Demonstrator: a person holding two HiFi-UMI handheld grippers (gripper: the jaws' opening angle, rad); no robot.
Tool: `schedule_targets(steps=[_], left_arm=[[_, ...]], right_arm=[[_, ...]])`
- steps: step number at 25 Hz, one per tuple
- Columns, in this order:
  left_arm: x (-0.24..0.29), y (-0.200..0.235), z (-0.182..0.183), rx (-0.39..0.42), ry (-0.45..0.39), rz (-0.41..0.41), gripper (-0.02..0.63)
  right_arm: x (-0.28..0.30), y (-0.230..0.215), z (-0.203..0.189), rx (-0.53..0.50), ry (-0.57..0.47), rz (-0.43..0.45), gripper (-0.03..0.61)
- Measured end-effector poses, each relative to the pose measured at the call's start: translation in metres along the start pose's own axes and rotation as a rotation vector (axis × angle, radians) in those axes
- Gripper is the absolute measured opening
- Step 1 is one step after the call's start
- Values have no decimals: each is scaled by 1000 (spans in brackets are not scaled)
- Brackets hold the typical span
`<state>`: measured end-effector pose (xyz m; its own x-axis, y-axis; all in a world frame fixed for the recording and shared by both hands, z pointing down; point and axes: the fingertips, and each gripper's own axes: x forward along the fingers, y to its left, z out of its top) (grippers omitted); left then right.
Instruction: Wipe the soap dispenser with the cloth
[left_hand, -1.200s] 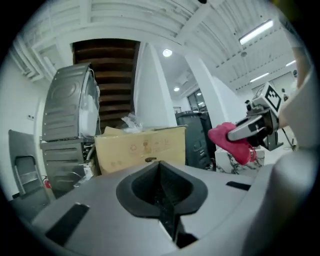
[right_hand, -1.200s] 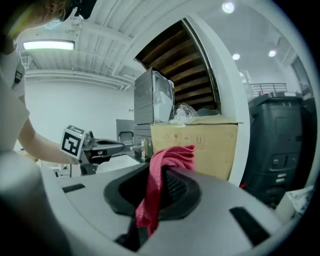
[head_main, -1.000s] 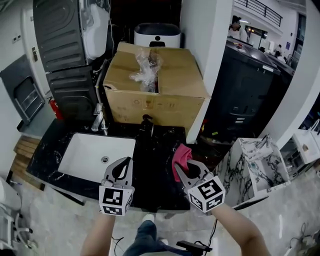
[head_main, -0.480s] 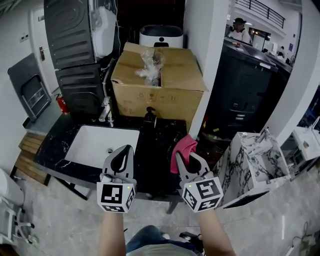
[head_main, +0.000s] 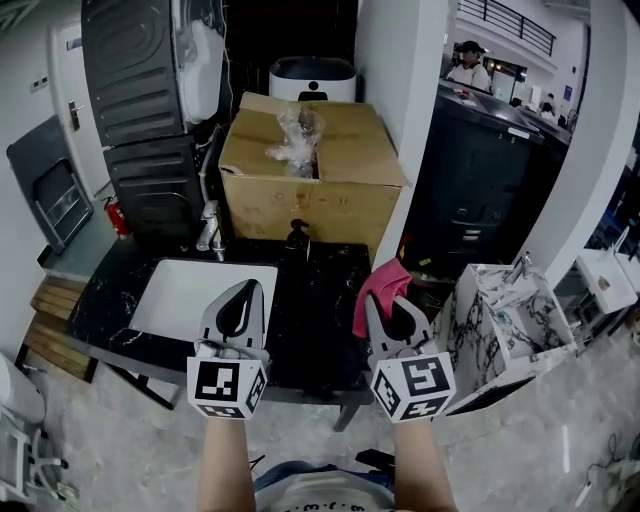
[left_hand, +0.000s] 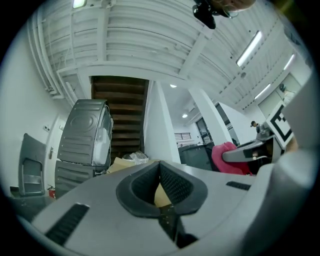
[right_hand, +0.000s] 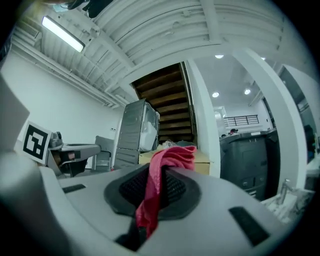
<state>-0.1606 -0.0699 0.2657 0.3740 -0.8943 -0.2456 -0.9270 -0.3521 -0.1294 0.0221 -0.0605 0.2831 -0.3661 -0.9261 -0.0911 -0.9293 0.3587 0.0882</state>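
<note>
Above the bench (head_main: 312, 305), right gripper (head_main: 388, 303) pinches the cloth (head_main: 379, 284); left gripper (head_main: 245, 294) is pressed together, empty. Soap dispenser (head_main: 297, 238) barely shows against black stone.

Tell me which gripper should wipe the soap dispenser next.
Right: the right gripper is shut on the pink cloth, while the left gripper is shut and empty. The soap dispenser stands ahead.

The left gripper (head_main: 246, 290) is covering the white rectangular sink (head_main: 170, 295) at its corner; the right gripper (head_main: 389, 302) is hiding the crumpled pink-red cloth (head_main: 378, 283) at its lower end.
</note>
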Motion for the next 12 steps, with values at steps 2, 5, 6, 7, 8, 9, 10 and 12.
schedule_targets(steps=[2,5,6,7,8,9,10,12], left_arm=[[1,0,-1,11,-1,-7,14],[5,2,0,28,-7,-13,14],[6,3,0,28,-10,-16,14],[7,4,0,25,-13,-19,14],[9,5,1,23,-15,-22,14],[10,6,1,23,-16,-24,14],[11,7,1,24,-16,-25,14],[13,9,2,27,-16,-25,14]], right_arm=[[1,2,3,-23,-7,-3,46],[5,2,5,-52,-7,-18,46],[6,2,6,-53,-10,-23,45],[7,1,7,-54,-15,-29,46],[7,1,8,-56,-21,-34,46],[8,0,9,-58,-26,-38,46],[8,-1,10,-61,-28,-40,46],[9,-1,11,-68,-27,-41,46]])
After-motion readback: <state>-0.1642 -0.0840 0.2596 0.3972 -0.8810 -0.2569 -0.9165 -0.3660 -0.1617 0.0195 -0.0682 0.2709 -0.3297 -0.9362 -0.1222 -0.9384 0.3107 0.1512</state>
